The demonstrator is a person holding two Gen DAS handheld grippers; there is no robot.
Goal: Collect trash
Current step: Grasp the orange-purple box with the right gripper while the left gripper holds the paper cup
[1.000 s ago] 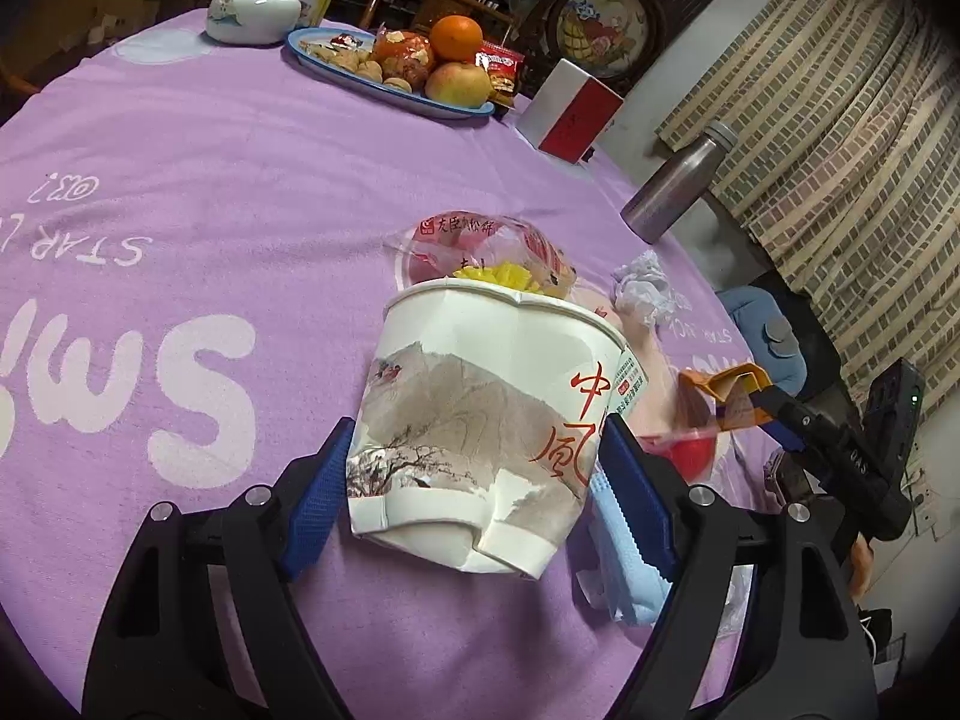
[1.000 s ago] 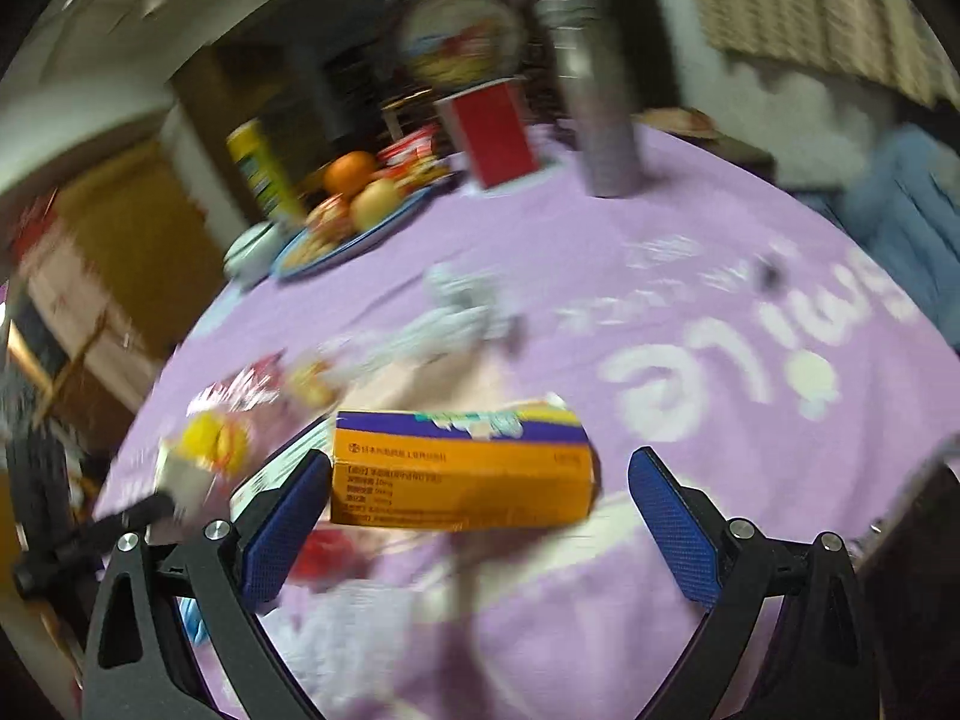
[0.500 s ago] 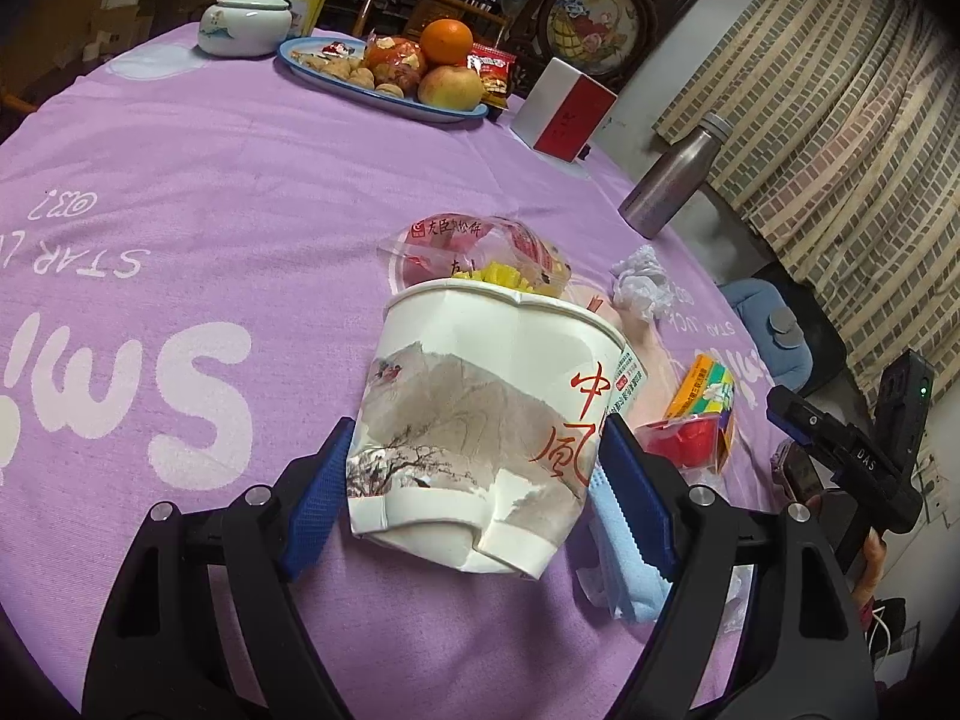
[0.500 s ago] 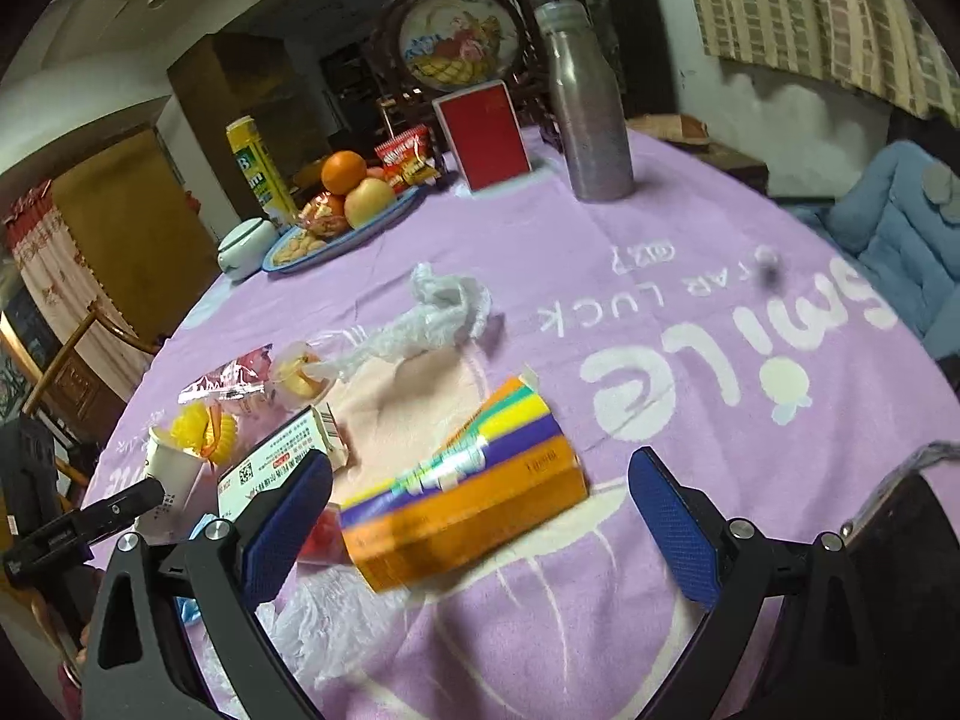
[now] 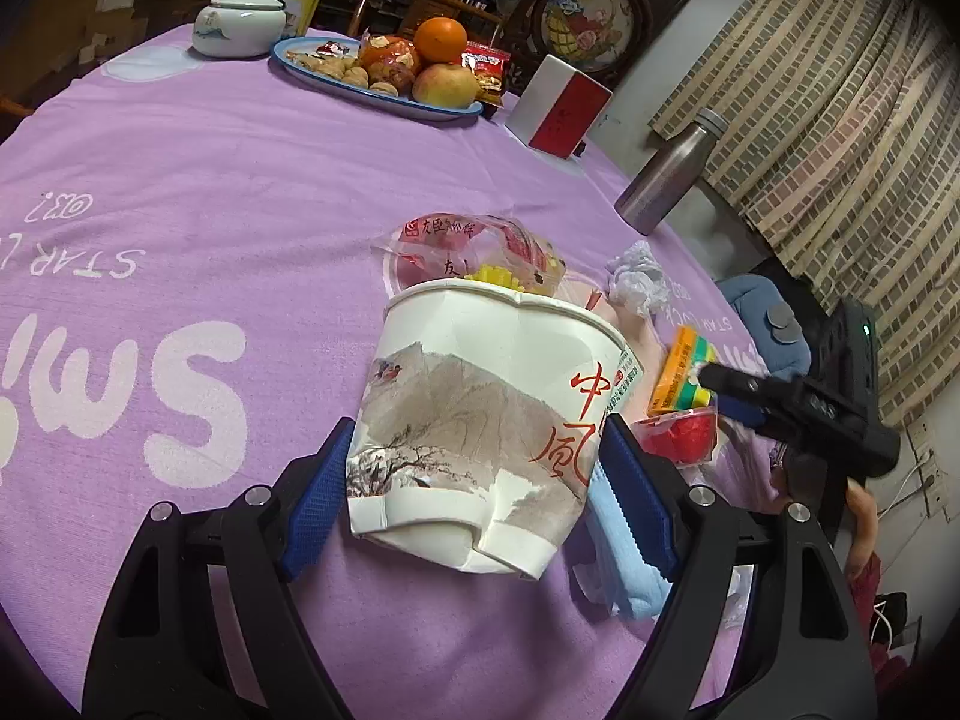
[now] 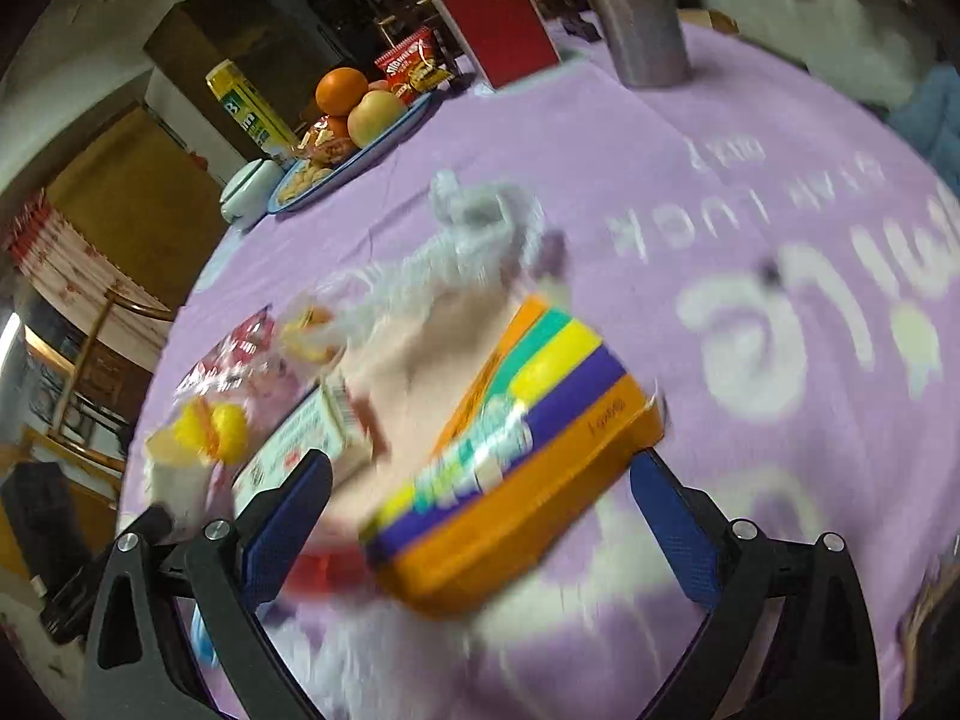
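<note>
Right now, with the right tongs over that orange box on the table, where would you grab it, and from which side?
Across its short width, from above and the near side. The orange box lies flat on the cloth, long axis running diagonally away, and it sits between the open right tongs, touching neither pad as far as the blur shows. Its long straight edges give flat faces. A white carton crowds the left side, so keep low and central.

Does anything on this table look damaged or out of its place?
Yes. The paper cup held in the left hand-held gripper is dented: its rim is pinched and its base creased. Wrappers, a crumpled plastic piece and an orange box lie scattered on the purple tablecloth.
</note>
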